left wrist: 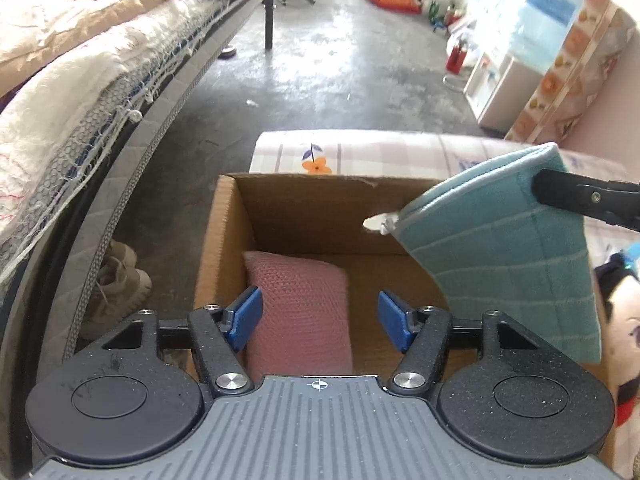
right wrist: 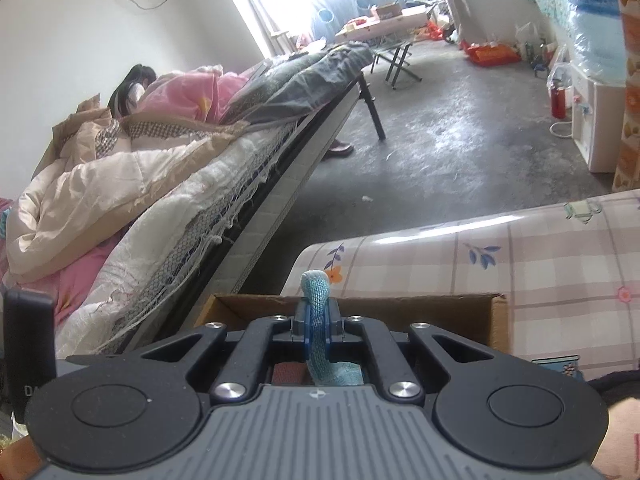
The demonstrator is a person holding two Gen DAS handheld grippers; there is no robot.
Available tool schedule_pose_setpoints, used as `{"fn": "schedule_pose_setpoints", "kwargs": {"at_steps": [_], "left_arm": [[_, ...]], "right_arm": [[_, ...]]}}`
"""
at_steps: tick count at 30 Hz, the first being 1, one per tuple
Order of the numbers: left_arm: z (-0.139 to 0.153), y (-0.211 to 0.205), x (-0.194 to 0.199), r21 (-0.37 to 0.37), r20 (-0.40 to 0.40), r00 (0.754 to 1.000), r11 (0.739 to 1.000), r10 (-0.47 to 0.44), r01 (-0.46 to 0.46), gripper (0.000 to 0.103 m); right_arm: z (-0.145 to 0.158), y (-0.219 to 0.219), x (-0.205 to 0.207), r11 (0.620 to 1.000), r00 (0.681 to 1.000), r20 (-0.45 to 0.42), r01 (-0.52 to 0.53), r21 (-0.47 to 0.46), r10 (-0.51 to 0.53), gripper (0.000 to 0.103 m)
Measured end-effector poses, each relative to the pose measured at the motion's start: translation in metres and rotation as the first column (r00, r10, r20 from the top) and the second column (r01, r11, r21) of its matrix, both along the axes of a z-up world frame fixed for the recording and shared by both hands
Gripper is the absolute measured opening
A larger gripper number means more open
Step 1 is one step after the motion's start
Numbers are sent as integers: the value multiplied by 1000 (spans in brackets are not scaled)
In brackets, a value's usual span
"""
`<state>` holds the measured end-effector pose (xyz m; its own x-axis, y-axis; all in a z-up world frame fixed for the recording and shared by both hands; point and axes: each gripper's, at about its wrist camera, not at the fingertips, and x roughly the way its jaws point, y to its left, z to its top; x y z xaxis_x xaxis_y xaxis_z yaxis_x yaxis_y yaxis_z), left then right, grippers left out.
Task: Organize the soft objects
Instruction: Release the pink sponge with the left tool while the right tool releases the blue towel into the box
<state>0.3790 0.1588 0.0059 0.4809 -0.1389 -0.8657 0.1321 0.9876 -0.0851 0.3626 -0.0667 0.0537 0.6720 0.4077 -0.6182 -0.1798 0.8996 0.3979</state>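
**Left wrist view: teal cloth poised over the box**

Your left gripper (left wrist: 320,320) stands spread and empty above the pink knitted pad (left wrist: 300,312), which lies inside the cardboard box (left wrist: 224,240). Your right gripper (right wrist: 316,330) is pressed tight on the folded teal cloth (left wrist: 500,264), which hangs over the box's right side. Lower the cloth beside the pad before you let go, clear of the wall.
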Motion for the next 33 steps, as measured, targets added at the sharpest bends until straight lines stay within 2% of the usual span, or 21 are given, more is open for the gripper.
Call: {"fn": "schedule_pose_setpoints", "kwargs": {"at_steps": [6, 12, 16, 21, 24, 26, 29, 33], "left_arm": [[22, 19, -14, -54, 62, 998, 998, 25, -22, 65], [33, 41, -23, -105, 103, 990, 991, 94, -83, 68], [30, 52, -24, -120, 95, 988, 987, 119, -107, 68], [32, 67, -30, -145, 102, 985, 982, 139, -123, 68], [34, 74, -33, -151, 112, 982, 980, 150, -132, 68], [34, 76, -33, -148, 111, 982, 980, 152, -135, 68], [29, 75, -32, -141, 98, 984, 980, 151, -137, 68], [26, 71, -32, -145, 90, 986, 981, 141, -127, 68]], "right_arm": [[15, 13, -6, 996, 999, 39, 26, -79, -23, 6], [-13, 60, 9, 988, 1000, -20, -26, -151, 23, 6], [-24, 67, 10, 994, 996, -74, -48, -95, 41, 6], [-4, 47, -7, 995, 994, -79, -72, 68, 77, 6], [-2, 36, -7, 992, 994, -90, -53, 117, 64, 6], [-13, 37, 0, 998, 992, -120, -30, 58, 36, 6], [-35, 45, 9, 995, 990, -143, -11, -94, -2, 6], [-47, 65, 10, 955, 995, -96, -32, -293, 4, 7]]}}
